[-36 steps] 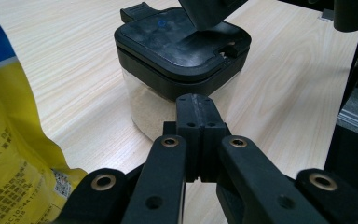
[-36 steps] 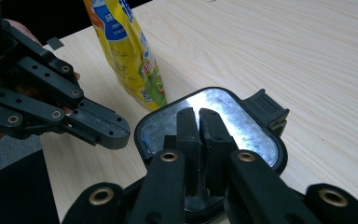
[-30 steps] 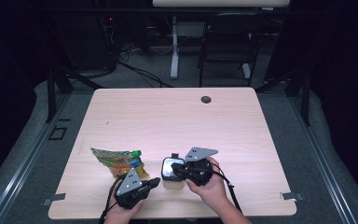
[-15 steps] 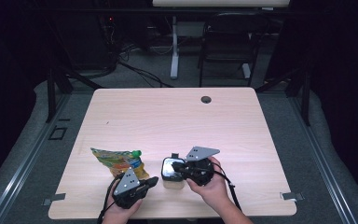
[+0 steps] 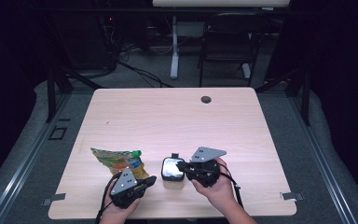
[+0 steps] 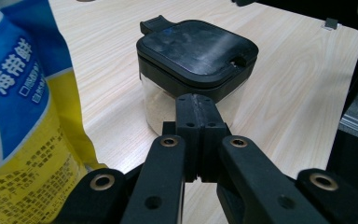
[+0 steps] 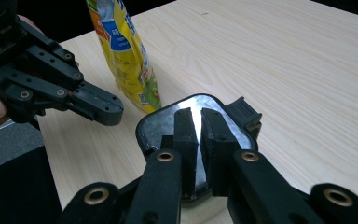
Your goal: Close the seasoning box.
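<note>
Jaws, left gripper [image 6: 196, 105]: pressed together, empty, beside container [image 6: 193, 70].
Jaws, right gripper [image 7: 200, 123]: narrowly parted above the black lid [image 7: 163, 126].
Snack bag [image 5: 116, 161]: lying on desk [image 5: 168, 116].

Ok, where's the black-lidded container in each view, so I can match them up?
High view: container near the front edge, between the two grippers.
Left gripper view: container upper centre, just past the closed jaws.
Right gripper view: its lid under the jaws, bottom centre.
Shared landmark: the yellow snack bag beside it.
</note>
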Available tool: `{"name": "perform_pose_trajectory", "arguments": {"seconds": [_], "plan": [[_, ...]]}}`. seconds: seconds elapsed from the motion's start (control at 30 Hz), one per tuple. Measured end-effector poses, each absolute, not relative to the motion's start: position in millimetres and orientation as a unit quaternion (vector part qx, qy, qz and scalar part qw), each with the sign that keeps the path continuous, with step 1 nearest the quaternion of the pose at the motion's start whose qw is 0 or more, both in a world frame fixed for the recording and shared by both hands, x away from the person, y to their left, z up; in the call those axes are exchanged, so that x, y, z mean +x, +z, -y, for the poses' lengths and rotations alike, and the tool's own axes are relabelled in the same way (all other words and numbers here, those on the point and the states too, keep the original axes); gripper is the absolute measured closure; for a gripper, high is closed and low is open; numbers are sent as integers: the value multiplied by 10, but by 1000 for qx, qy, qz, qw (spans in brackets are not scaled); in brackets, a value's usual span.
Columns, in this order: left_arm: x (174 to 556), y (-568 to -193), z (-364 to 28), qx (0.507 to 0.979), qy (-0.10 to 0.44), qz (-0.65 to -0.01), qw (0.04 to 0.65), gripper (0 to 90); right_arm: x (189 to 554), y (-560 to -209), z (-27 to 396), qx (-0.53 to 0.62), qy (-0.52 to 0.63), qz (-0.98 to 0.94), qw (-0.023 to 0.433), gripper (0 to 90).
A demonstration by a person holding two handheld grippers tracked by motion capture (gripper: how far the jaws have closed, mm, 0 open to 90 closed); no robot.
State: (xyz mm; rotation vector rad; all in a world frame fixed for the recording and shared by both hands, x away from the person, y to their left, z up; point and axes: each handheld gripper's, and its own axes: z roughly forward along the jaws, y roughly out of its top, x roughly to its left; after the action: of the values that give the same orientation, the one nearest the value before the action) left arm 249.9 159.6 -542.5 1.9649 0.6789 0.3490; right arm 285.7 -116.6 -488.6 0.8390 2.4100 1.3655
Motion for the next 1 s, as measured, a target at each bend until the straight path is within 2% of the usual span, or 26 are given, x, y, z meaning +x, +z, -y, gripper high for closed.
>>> {"name": "perform_pose_trajectory", "arguments": {"seconds": [0.67, 1.0], "plan": [[2490, -5359, -1696, 807, 151, -282, 496, 894, 2597, -4806, 1607, 315, 479, -806, 147, 837], [2482, -5340, -1722, 807, 156, -281, 494, 892, 2492, -4890, 1725, 334, 485, -794, 152, 825]]}}
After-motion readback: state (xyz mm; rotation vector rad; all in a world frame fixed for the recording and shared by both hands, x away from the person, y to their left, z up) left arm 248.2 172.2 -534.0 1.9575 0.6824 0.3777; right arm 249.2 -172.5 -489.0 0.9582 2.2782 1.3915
